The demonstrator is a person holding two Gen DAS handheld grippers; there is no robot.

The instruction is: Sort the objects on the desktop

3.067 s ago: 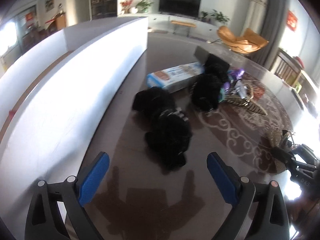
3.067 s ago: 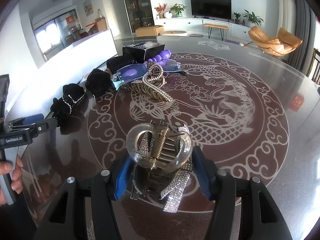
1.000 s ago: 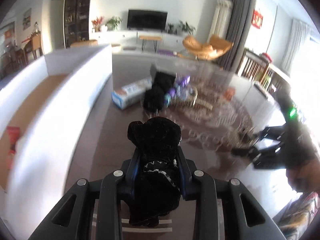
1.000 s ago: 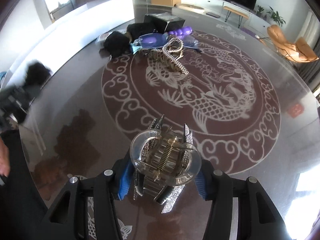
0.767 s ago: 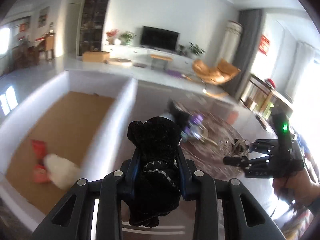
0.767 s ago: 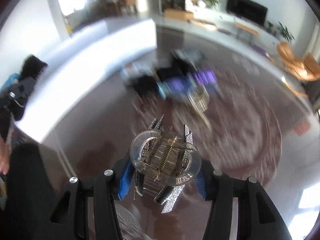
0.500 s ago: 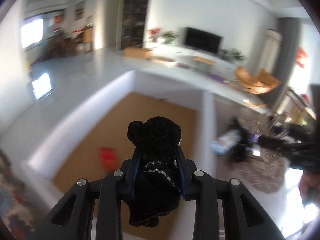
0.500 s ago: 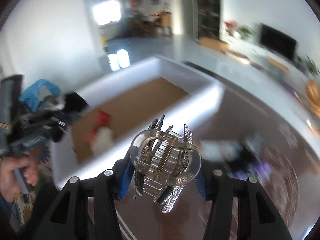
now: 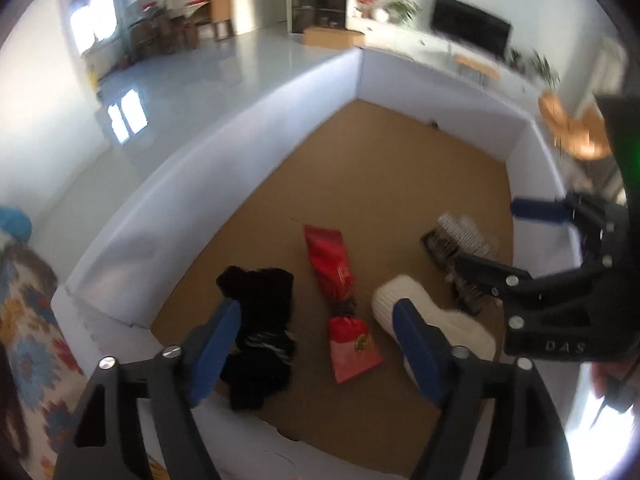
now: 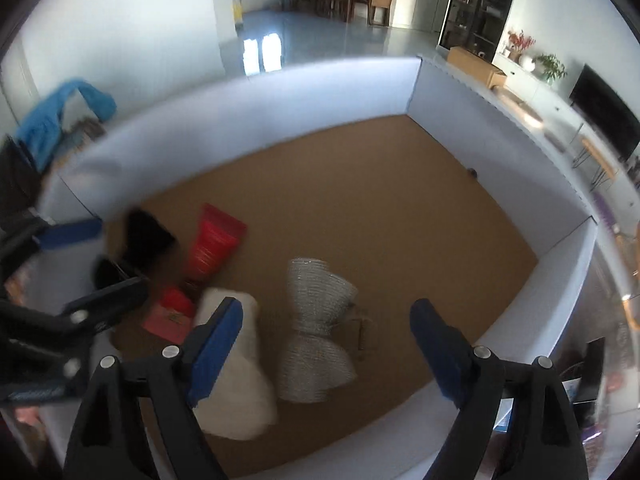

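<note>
Both grippers hang over a white-walled box (image 9: 240, 184) with a brown cardboard floor. My left gripper (image 9: 316, 344) is opening, its blue pads wide apart and touching nothing. Below its left finger, a black velvet hair piece (image 9: 256, 320) lies on the box floor. My right gripper (image 10: 326, 340) is opening too, with nothing pressed between its pads. The rhinestone hair clip (image 10: 316, 336) lies on the floor beneath it. In the left wrist view, the right gripper (image 9: 516, 240) reaches in above the clip (image 9: 460, 240). The left gripper (image 10: 88, 266) shows at the left edge of the right wrist view.
Also in the box are a red pouch (image 9: 332, 264), a small red packet (image 9: 354, 344) and a white fluffy thing (image 9: 432, 320). The far half of the box floor (image 10: 360, 184) is bare. A patterned cloth (image 9: 28, 352) lies outside the near-left wall.
Both grippers swung from the table to above the box and their jaws opened. The black hair piece and the rhinestone clip left the pads and now lie in the box.
</note>
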